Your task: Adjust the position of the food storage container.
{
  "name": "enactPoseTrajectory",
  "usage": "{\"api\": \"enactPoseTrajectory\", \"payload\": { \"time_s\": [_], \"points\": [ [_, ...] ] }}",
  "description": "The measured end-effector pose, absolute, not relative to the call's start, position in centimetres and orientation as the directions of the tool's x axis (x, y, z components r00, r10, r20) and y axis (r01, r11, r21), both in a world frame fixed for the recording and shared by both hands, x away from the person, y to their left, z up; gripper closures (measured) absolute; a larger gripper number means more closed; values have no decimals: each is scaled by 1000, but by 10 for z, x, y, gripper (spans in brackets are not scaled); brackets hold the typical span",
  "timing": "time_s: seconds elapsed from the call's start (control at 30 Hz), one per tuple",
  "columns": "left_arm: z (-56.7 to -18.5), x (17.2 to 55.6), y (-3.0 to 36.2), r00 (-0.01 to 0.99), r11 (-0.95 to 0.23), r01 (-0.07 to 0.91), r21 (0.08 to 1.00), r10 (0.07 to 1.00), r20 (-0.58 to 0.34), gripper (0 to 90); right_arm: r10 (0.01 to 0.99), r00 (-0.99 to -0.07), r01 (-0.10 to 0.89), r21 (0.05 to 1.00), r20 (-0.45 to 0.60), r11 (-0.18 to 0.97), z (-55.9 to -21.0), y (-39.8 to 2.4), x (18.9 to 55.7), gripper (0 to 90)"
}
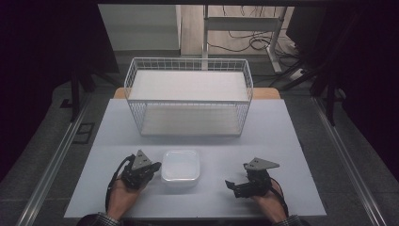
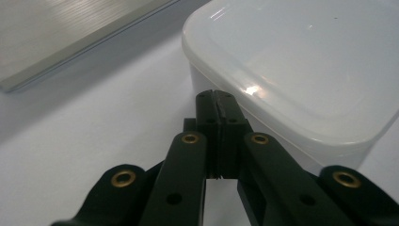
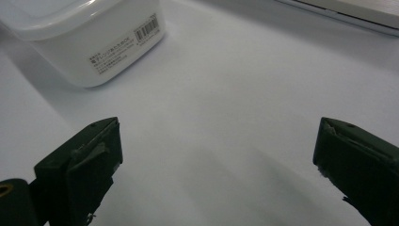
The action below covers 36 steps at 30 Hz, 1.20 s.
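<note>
One table carries everything, and on its far half stands one wire basket, two-tiered with white shelves, both bare as far as can be seen. Next in size is one white plastic box with a fitted lid, sitting near the front edge between the two grippers. It looks light and probably empty, with stiff but slightly yielding walls and a smooth, glossy skin that could slip under a pinch; a hold across opposite side walls just under the lid's rim seems safest, since the lid alone might pop off. One barcode label is stuck on a side wall. Two grippers: the left gripper has its jaws pressed together on nothing, tips just beside the box's wall; the right gripper rests apart from the box, jaws spread wide over bare table.
</note>
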State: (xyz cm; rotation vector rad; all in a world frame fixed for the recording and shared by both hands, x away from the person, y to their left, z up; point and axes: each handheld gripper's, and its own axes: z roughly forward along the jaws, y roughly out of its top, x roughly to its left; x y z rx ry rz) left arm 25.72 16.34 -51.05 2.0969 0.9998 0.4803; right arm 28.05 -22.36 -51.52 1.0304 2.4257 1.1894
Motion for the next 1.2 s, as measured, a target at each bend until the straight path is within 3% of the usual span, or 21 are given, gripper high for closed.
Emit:
{"api": "enactPoseTrajectory", "payload": {
  "time_s": [0.53, 0.93, 1.03, 1.2],
  "points": [
    [-514, 264, 119, 690, -466, 455, 759, 723, 30, 899, 684, -726, 484, 762, 75, 431, -516, -223, 280, 18],
    [-516, 278, 120, 672, -442, 462, 769, 740, 22, 893, 675, -734, 482, 757, 74, 441, -516, -221, 279, 21],
    [-514, 278, 128, 637, -399, 482, 780, 771, 1, 799, 674, -735, 480, 760, 75, 439, -516, -222, 279, 21],
    [-516, 281, 141, 605, -340, 506, 792, 795, -45, 409, 674, -735, 477, 764, 74, 435, -515, -224, 278, 21]
  ]
}}
